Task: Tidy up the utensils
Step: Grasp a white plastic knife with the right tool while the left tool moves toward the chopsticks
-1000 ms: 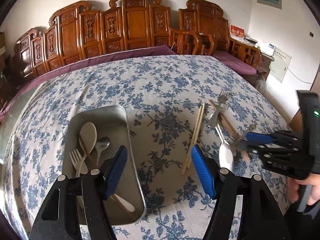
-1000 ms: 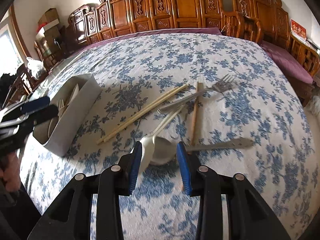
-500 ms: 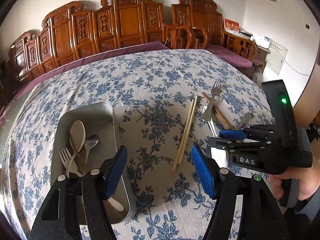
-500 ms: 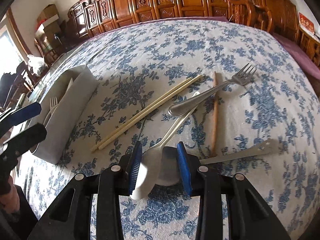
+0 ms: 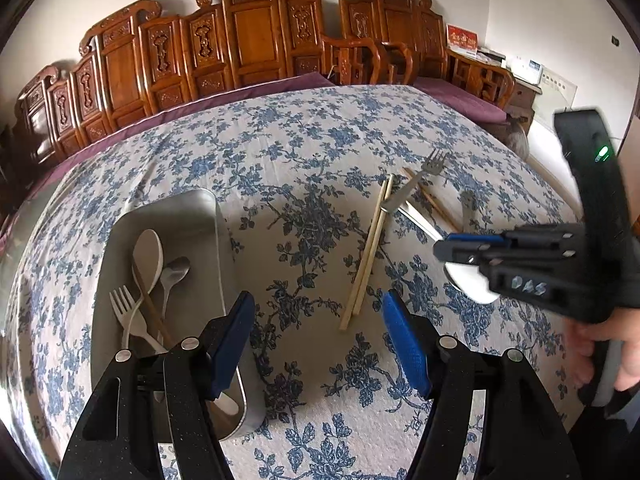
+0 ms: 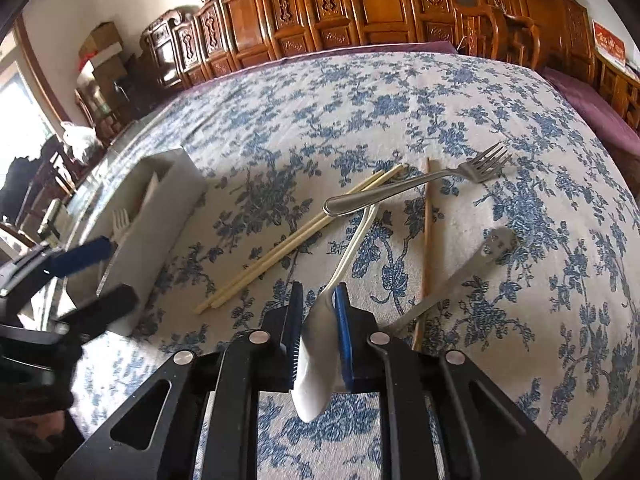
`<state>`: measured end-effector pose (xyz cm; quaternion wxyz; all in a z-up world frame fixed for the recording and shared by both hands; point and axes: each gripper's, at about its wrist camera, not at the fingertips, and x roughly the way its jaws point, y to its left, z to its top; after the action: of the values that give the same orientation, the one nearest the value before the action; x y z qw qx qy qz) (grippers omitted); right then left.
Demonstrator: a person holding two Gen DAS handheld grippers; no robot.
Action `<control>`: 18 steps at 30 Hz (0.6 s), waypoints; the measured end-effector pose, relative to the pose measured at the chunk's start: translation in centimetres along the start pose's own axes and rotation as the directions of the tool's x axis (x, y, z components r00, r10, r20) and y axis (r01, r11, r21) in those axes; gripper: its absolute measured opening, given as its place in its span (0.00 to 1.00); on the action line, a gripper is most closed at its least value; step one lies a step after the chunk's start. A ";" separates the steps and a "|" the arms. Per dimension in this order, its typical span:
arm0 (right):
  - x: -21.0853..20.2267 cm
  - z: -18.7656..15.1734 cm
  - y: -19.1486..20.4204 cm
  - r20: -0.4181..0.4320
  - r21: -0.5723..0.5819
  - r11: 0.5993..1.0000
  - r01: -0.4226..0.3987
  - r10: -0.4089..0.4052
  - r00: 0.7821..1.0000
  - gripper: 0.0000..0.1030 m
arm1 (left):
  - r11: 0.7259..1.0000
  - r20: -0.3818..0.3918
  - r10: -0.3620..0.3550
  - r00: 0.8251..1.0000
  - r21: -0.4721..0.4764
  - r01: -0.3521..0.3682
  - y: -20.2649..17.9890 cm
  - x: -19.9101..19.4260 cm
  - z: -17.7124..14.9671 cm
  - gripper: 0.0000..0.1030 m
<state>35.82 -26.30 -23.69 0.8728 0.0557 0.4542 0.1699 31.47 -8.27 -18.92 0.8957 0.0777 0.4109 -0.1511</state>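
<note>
My right gripper is shut on the bowl of a metal spoon, whose handle points away toward a metal fork. In the left wrist view the right gripper shows at the right with the spoon bowl below it. My left gripper is open and empty above the cloth, beside a steel tray holding a wooden spoon, a white fork and a metal spoon. A pale chopstick pair lies between the grippers.
A brown chopstick and another metal utensil handle lie on the blue floral tablecloth right of the spoon. Carved wooden chairs line the far side. The table edge drops off at the right.
My right gripper has closed on the spoon bowl and tipped it up off the cloth. The left gripper has stayed open by the tray.
</note>
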 end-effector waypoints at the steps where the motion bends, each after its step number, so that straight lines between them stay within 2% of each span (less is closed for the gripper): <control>1: -0.5 0.0 -0.1 0.006 0.004 1.000 -0.010 0.010 1.000 0.15 | 1.000 -0.004 -0.002 1.000 0.004 0.002 -0.1 0.1 -0.1 0.61; 5: -2.0 0.1 0.0 0.030 -0.002 0.999 -0.042 0.042 0.999 0.07 | 1.000 -0.022 -0.005 1.000 0.025 0.005 -0.8 0.8 -0.2 0.58; 10: -3.7 0.2 0.1 0.068 -0.016 0.998 -0.056 0.057 0.996 0.07 | 0.999 -0.057 0.004 0.998 0.040 -0.001 -1.2 2.2 -0.3 0.50; 13: -3.9 0.3 -0.1 0.075 -0.015 0.998 -0.058 0.059 0.995 0.07 | 0.999 -0.085 0.013 0.996 0.045 -0.009 -1.3 3.2 -0.3 0.40; 18: -4.1 0.5 -0.1 0.087 -0.016 0.998 -0.066 0.067 0.994 0.07 | 0.998 -0.127 0.032 0.991 0.063 -0.024 -1.4 4.8 -0.2 0.35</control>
<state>34.02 -27.77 -20.26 0.8859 0.0725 0.4125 0.1995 33.82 -10.49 -22.76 0.8669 0.1204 0.4613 -0.1458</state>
